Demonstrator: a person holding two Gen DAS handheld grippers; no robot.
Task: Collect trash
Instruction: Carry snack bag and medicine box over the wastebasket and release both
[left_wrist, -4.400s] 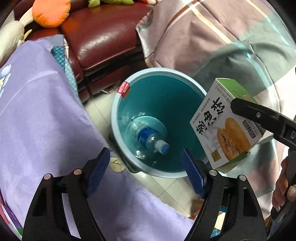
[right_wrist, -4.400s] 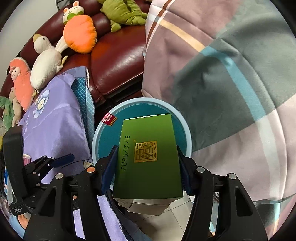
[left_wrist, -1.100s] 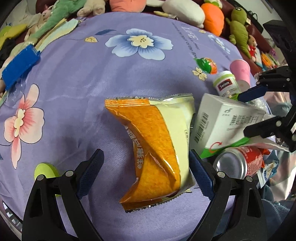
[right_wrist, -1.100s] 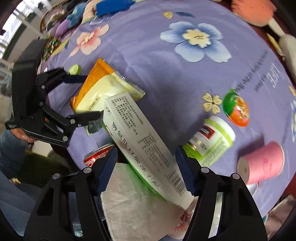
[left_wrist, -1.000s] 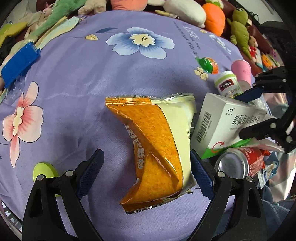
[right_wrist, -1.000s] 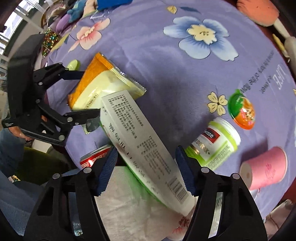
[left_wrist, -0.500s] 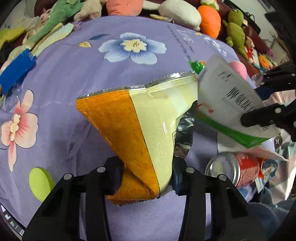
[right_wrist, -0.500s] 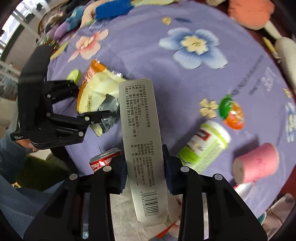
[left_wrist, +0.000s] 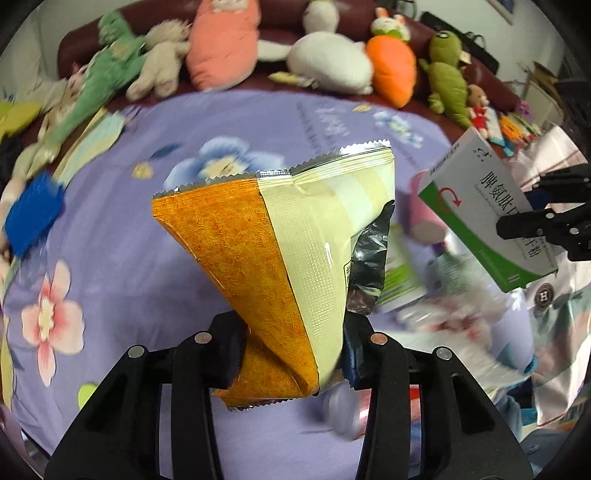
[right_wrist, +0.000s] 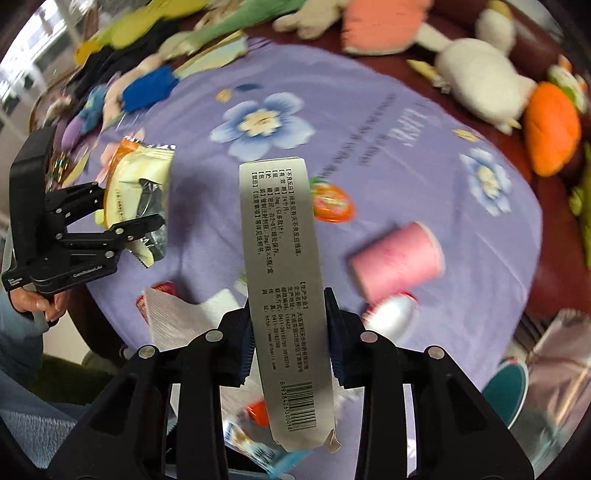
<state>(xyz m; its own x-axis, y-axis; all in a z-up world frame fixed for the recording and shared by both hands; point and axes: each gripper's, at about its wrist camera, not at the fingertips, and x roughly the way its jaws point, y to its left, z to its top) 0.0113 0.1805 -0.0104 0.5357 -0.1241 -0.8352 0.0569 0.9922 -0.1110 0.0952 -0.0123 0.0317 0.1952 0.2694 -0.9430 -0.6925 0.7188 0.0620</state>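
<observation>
Trash fills both grippers. An orange and cream snack bag (left_wrist: 280, 266) is clamped at its lower end between the left gripper's (left_wrist: 291, 354) jaws, clear above the purple flowered cloth (left_wrist: 110, 258). A long white medicine box (right_wrist: 284, 280) stands pinched between the right gripper's (right_wrist: 290, 339) jaws; a pink cup (right_wrist: 397, 258) lies on the cloth beyond, to its right.
</observation>
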